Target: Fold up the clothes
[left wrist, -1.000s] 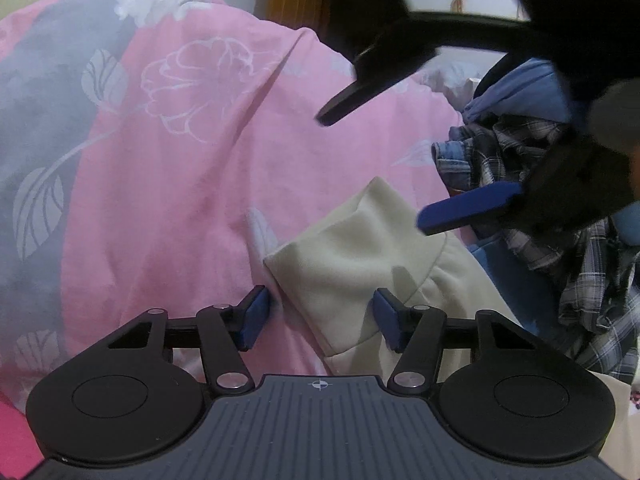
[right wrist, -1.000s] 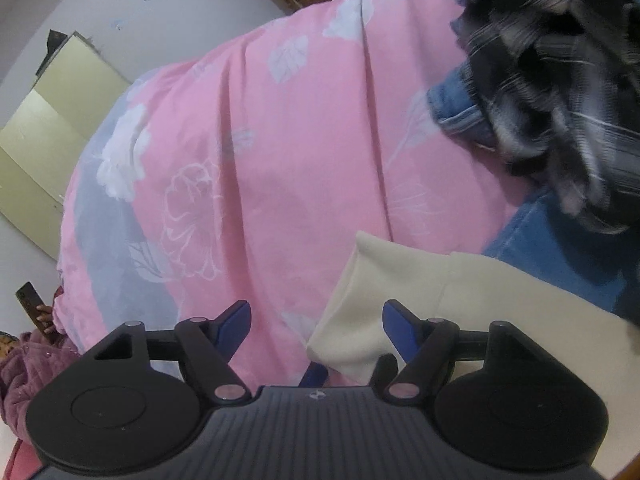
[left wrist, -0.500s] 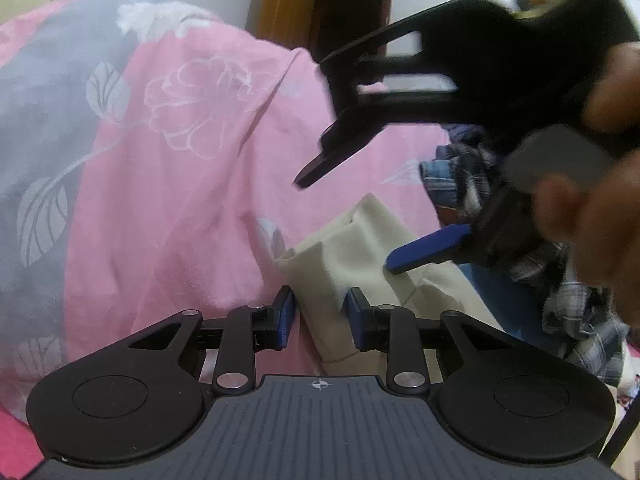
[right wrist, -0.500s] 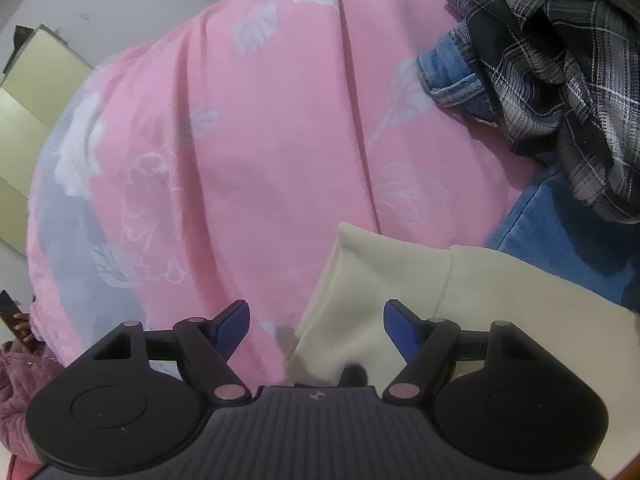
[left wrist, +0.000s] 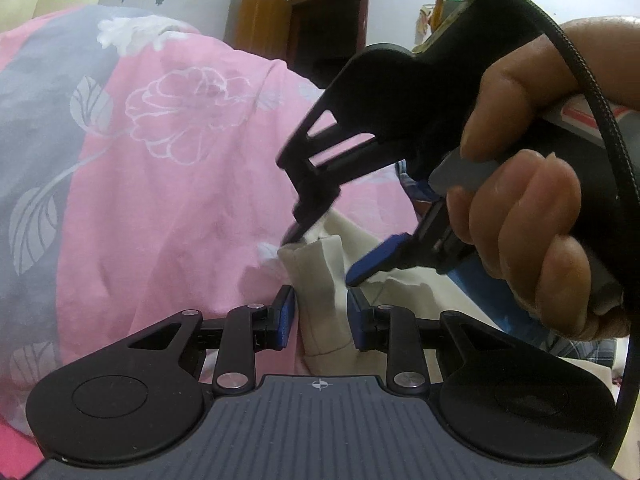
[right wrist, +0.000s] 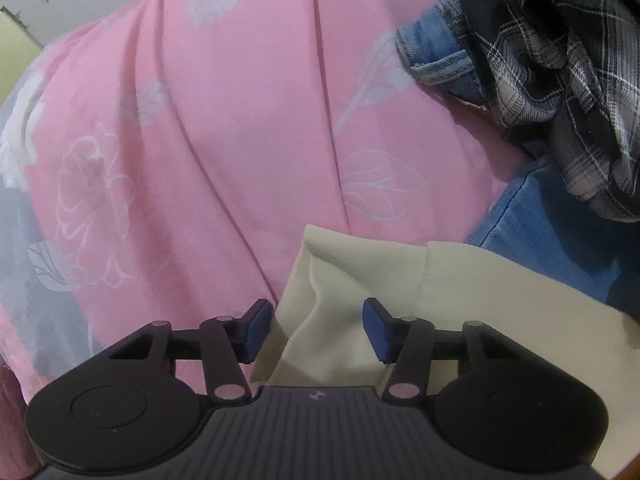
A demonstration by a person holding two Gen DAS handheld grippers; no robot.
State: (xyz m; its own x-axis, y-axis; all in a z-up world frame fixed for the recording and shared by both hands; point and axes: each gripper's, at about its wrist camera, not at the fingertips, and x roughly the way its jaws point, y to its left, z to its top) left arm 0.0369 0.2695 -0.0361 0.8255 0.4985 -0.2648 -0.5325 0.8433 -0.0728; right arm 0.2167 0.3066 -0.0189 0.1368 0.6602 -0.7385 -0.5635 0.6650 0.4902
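Note:
A cream garment (right wrist: 472, 300) lies on the pink floral bedcover (right wrist: 240, 120). My left gripper (left wrist: 321, 316) is shut on a bunched edge of the cream garment (left wrist: 320, 304), with a blue pad pressing on each side. My right gripper (right wrist: 316, 328) straddles the same garment's corner from above. Its jaws are closing, with a puckered fold between the pads but not pinched. In the left wrist view the right gripper (left wrist: 322, 256) sits just beyond my left one, held by a hand (left wrist: 532, 200); its black fingertip touches the raised cloth.
A dark plaid shirt (right wrist: 560, 80) and denim jeans (right wrist: 436, 56) are heaped at the far right, with a blue garment (right wrist: 540, 232) under the cream one. A wooden door (left wrist: 260, 36) and a dark doorway stand beyond the bed.
My left gripper's jaws closed onto the cream edge. My right gripper came down over the corner, its jaws narrowed, and the cloth puckered up between them.

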